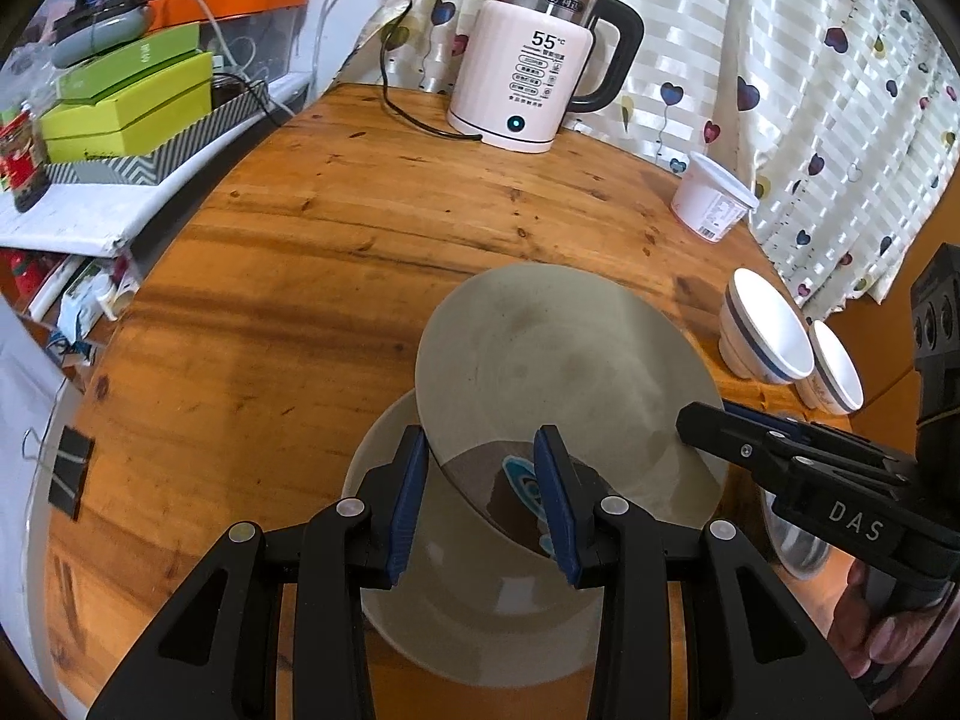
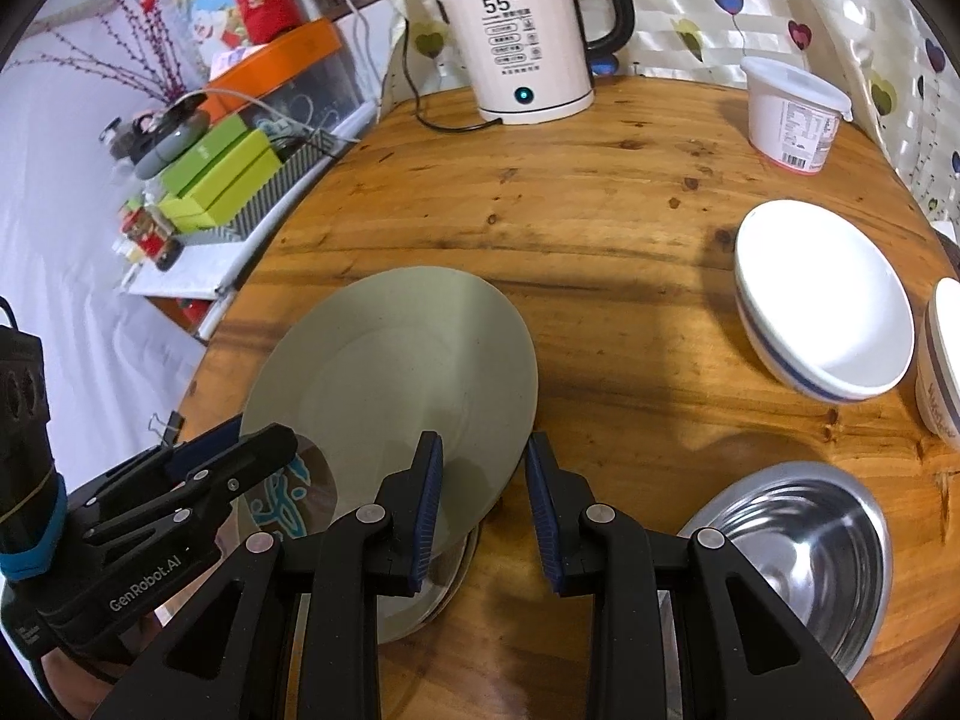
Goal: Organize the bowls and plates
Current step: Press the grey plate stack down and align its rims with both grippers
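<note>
A grey-green plate (image 1: 564, 360) (image 2: 390, 372) hangs tilted over a stack of plates near the front of the round wooden table (image 1: 288, 276). The lowest plate (image 1: 480, 594) is also grey-green, and a plate with a blue pattern (image 1: 519, 480) (image 2: 288, 492) shows in the gap beneath. My left gripper (image 1: 483, 444) (image 2: 240, 444) is shut on the tilted plate's near-left rim. My right gripper (image 2: 483, 447) (image 1: 714, 417) is shut on the opposite rim, one finger on top and one outside. Two white bowls with blue bands (image 2: 822, 300) (image 2: 945, 354) and a steel bowl (image 2: 798, 552) stand to the right.
A white electric kettle (image 1: 528, 66) with its cord stands at the back, a lidded white tub (image 2: 792, 114) at the back right. Green boxes (image 1: 126, 102) and clutter fill a shelf on the left. A heart-print curtain hangs behind. A binder clip (image 1: 69, 474) sits at the table's left edge.
</note>
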Demonstrator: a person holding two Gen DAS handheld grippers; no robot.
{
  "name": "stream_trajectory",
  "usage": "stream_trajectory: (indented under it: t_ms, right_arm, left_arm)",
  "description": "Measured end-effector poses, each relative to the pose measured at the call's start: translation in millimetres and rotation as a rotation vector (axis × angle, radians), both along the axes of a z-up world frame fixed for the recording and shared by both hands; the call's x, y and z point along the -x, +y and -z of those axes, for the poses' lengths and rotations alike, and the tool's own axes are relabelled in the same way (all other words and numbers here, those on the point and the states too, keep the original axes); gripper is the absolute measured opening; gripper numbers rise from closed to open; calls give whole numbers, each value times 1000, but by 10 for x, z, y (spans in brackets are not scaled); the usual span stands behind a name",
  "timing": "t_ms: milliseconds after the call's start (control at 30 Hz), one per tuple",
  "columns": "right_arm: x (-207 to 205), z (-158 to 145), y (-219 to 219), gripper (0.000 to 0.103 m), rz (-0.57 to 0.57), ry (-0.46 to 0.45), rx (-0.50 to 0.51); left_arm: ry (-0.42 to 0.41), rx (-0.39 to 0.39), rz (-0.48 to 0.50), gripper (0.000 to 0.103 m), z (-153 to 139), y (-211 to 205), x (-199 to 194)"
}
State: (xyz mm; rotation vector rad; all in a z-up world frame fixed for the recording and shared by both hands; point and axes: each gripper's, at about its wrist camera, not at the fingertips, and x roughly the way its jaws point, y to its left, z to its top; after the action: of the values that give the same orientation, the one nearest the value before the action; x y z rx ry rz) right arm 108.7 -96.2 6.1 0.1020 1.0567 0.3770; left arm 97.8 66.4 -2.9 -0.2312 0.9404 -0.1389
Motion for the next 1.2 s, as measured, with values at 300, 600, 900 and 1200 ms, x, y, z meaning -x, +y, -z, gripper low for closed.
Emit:
stream_trajectory:
  t_ms: [300,600,900,1200]
  right_arm:
    - [156,46,95,27,-35,4,6]
    - [299,83,185,27,-69,-3,12]
    - [354,164,231,27,-93,5,15]
    - [359,200,260,28,-104,8,27]
  left_arm:
    - [0,-1,-34,38,54,85,243]
    - [-3,-14,-58,38,85,133,427]
    - [4,-21,-74,38,146,157,501]
    - [16,-24,-78,38,201,152,511]
